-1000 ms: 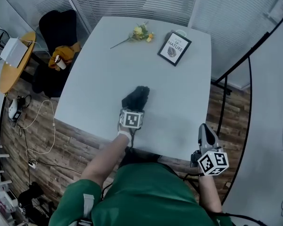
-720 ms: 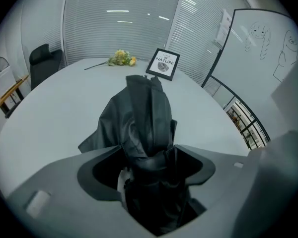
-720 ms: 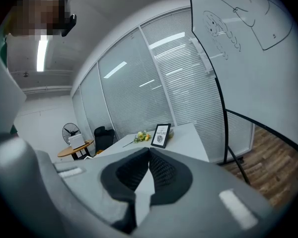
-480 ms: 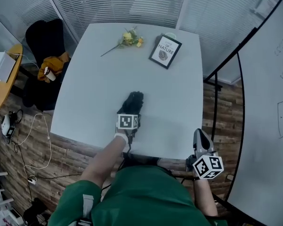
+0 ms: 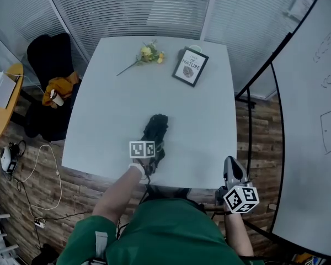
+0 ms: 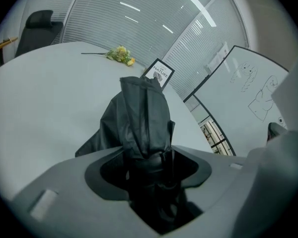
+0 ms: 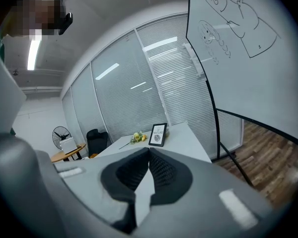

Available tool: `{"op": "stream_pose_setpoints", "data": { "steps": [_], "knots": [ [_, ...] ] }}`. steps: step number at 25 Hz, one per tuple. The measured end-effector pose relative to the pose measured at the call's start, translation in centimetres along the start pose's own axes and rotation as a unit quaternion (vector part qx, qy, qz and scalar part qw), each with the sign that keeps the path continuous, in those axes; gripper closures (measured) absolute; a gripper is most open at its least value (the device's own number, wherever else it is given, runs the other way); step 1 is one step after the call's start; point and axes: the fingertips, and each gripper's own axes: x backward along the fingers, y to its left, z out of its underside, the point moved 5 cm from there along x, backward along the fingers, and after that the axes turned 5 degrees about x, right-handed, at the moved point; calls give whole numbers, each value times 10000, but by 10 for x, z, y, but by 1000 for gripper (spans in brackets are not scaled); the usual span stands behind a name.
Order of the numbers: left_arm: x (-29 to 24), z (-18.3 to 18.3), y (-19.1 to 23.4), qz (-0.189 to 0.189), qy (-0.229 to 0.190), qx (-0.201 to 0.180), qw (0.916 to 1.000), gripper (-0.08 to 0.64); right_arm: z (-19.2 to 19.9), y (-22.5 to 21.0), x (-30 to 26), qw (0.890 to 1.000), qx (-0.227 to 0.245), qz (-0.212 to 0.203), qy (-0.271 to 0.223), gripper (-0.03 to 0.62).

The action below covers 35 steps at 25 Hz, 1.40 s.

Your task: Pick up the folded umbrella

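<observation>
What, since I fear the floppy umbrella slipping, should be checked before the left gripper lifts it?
1. Left gripper shut on the umbrella: ok.
2. Grip near the umbrella's middle: not ok; the jaws hold one end, so it may droop.
3. Loose fabric flap clear of the jaws: cannot tell.
4. Flowers and framed picture well away across the table: ok.
5. Right gripper shut, empty, off the table's near edge: ok.
</observation>
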Motion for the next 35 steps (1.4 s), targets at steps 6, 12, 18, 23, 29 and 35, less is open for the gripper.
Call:
{"op": "stream_pose_setpoints", "data": {
  "steps": [6, 12, 18, 23, 29, 35],
  "knots": [
    [33, -6, -14, 750, -439, 265, 9959, 298, -1, 15, -13, 9998, 71, -174, 84, 589],
    [87, -26, -37, 1237, -1175, 352, 9847, 297, -8, 33, -30, 9981, 210, -561, 144, 589],
    [144, -50, -69, 1918, -1956, 540, 9602, 296, -31, 60, -51, 9933, 138, -1146, 4, 589],
    [191, -67, -92, 1986, -2575, 174, 9455, 296, -55, 80, -58, 9881, 417, -1439, -363, 589],
    [243, -88, -124, 2080, -3158, -410, 9248, 296, -73, 98, -56, 9789, 954, -1670, -686, 589],
    [280, -99, -143, 2264, -3474, -624, 9078, 296, -91, 116, -45, 9680, 1534, -1678, -1060, 589]
  ]
}}
